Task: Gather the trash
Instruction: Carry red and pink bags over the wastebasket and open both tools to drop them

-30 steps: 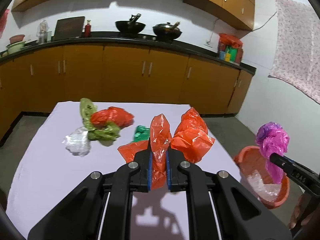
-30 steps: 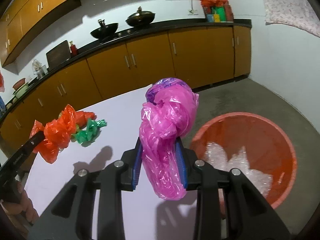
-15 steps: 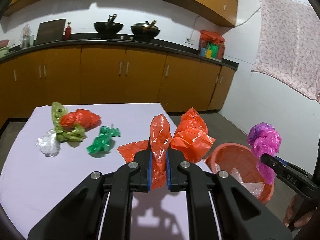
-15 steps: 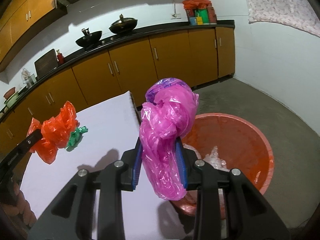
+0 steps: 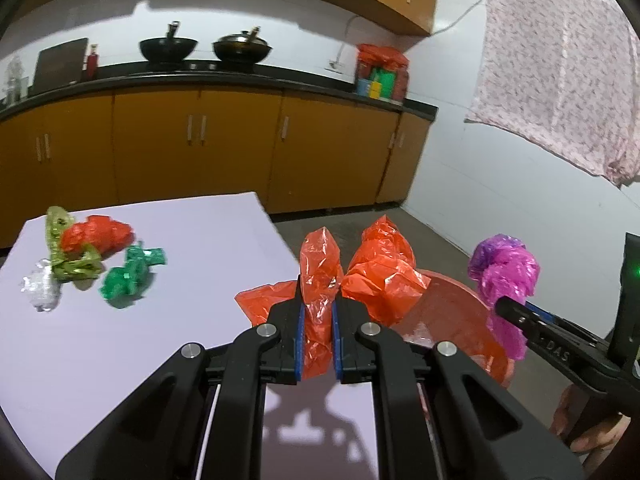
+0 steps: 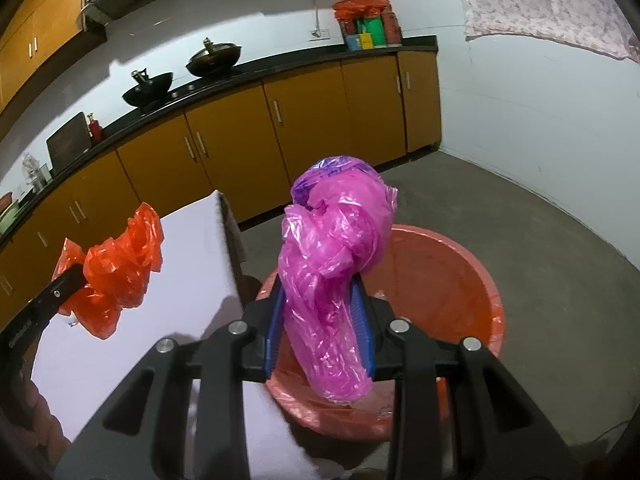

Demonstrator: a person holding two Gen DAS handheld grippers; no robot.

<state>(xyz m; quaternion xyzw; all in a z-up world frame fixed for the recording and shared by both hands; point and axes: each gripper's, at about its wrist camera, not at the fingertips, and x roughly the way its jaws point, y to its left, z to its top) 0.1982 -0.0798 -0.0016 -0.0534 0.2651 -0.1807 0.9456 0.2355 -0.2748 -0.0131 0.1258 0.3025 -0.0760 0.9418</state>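
Note:
My left gripper (image 5: 317, 316) is shut on an orange plastic bag (image 5: 376, 276) and holds it over the table's right edge, beside the orange bin (image 5: 452, 320). My right gripper (image 6: 322, 320) is shut on a knotted pink plastic bag (image 6: 336, 264) and holds it above the orange bin (image 6: 440, 280) on the floor. The pink bag (image 5: 506, 276) and the right gripper (image 5: 516, 312) also show in the left wrist view. The orange bag (image 6: 116, 276) also shows in the right wrist view.
On the white table (image 5: 160, 340) lie a red bag (image 5: 98, 234), a yellow-green bag (image 5: 66, 256), a green bag (image 5: 132, 276) and a clear bag (image 5: 40, 290). Orange kitchen cabinets (image 5: 200, 148) stand behind. A concrete floor (image 6: 540, 248) surrounds the bin.
Both grippers have moved right with their bags. The pink bag is now over the bin's inside, and the orange bag has reached the table's right edge near the bin.

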